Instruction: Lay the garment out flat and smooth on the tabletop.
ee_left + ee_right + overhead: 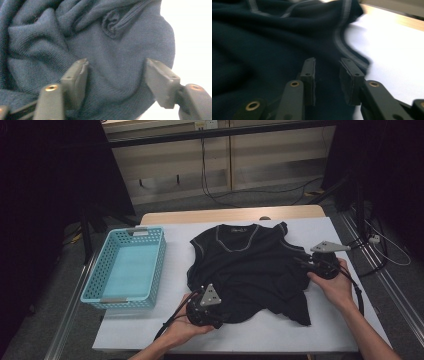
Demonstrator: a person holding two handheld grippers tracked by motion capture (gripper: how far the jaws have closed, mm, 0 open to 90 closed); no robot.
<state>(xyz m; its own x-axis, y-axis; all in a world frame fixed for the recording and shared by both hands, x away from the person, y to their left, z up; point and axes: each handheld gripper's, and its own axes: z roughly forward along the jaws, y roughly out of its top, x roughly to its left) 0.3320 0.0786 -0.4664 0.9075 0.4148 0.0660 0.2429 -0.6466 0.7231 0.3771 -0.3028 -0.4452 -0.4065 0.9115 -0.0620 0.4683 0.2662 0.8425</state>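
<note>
- Table (pixel 280 330), covered in white: broad flat surface, well suited to spreading and folding clothing.
- Dark sleeveless top (pixel 250 270), lying near the middle of the table, neckline toward the far edge, grey trim round neck and armholes. Upper part fairly flat; lower part bunched and creased, one corner trailing toward the near right. Probably mid-fold or about to be straightened.
- Light blue basket (pixel 102 292), set just left of the top, apart from it. Likely waiting there to receive the garment once folded.
- Left gripper (pixel 216 316), held low at the near hem, jaws spread wide over a rounded bulge of knit fabric (pixel 117 75). Not clamped yet; cloth lying between the pads (pixel 77 75), seemingly lined up for a pinch on the crumpled edge.
- Right gripper (pixel 300 262), placed at the right side of the top by the armhole. Jaws parted with a narrow gap, nothing pinched, hovering above dark cloth just inside the grey trim (pixel 342 47). Probably positioned to take that side so both edges lift together.
</note>
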